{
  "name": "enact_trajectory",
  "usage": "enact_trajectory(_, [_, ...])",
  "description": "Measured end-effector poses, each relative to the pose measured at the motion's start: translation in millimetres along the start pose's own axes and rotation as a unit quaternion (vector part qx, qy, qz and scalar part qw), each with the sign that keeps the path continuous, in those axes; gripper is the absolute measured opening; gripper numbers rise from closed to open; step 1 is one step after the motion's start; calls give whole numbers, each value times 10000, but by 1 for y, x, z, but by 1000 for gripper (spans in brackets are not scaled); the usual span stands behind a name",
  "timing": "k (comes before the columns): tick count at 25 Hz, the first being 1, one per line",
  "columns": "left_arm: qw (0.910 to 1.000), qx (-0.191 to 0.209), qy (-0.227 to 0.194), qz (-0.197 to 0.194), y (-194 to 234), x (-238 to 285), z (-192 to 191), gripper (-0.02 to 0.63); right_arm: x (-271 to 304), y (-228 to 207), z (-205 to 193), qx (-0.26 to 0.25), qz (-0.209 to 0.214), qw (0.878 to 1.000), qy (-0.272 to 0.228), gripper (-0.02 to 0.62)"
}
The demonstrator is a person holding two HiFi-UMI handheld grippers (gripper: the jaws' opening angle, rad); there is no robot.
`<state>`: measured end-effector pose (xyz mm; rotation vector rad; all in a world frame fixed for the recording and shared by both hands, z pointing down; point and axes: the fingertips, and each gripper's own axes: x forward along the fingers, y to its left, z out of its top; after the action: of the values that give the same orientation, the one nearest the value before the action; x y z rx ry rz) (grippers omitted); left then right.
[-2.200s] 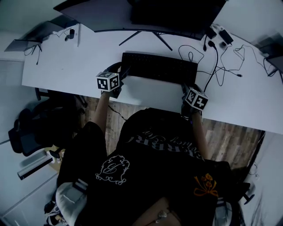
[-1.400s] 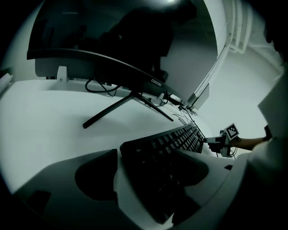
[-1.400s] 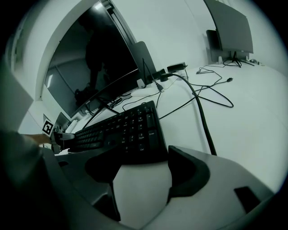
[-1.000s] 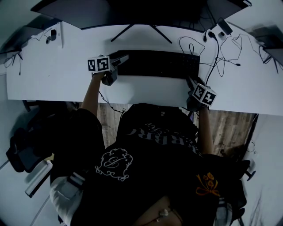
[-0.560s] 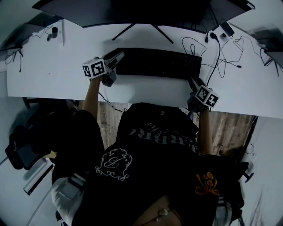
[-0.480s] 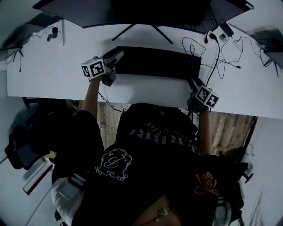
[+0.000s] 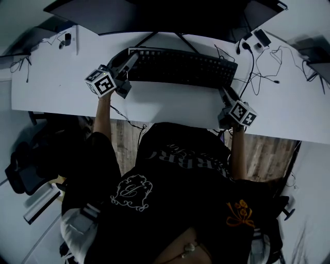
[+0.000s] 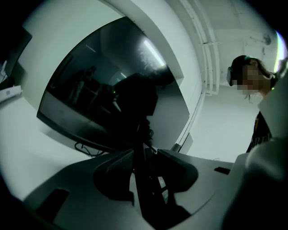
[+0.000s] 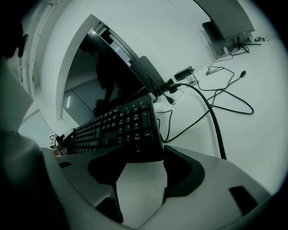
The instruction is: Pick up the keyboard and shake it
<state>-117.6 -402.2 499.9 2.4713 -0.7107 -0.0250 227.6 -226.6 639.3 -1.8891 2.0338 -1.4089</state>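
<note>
Fingers (image 8: 112, 173) of the left gripper (image 8: 143, 157) clamped on the left end of the keyboard (image 7: 180, 67), seen edge-on between them, having just closed in. Fingers of the right gripper (image 9: 143, 168) wide apart, just narrowing around the near right corner (probably not pinching yet). Against a second ago: left end lifted off the bench (image 7: 51, 77) and tilted up, right end low, on or just above it. Pickup half done, by the look; calls for a firm right grip before any shaking. Beyond, monitor (image 7: 154, 15) and loose cable (image 9: 211, 117). No containers in view.
</note>
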Motion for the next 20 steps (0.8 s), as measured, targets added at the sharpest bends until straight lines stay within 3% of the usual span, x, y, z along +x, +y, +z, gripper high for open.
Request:
enact_trajectory(4, [9970,678,-203,-318,-36,-4,31,167,-3,7,10,-27,300,9994,-147,267])
enact_trajectory(10, [9820,1571,-684,-795,-101,-15,73,160,-4,16,17,106,938,9950,-323,267])
enact_trajectory(16, [9598,2669,-208,-839,-141,-19,85,160,-13,21,35,-150,1298,9896,-604,267])
enact_trajectory(20, [9534,2919,-202,-739,-152,-19,93,158,-21,25,54,-374,1361,9860,-886,267])
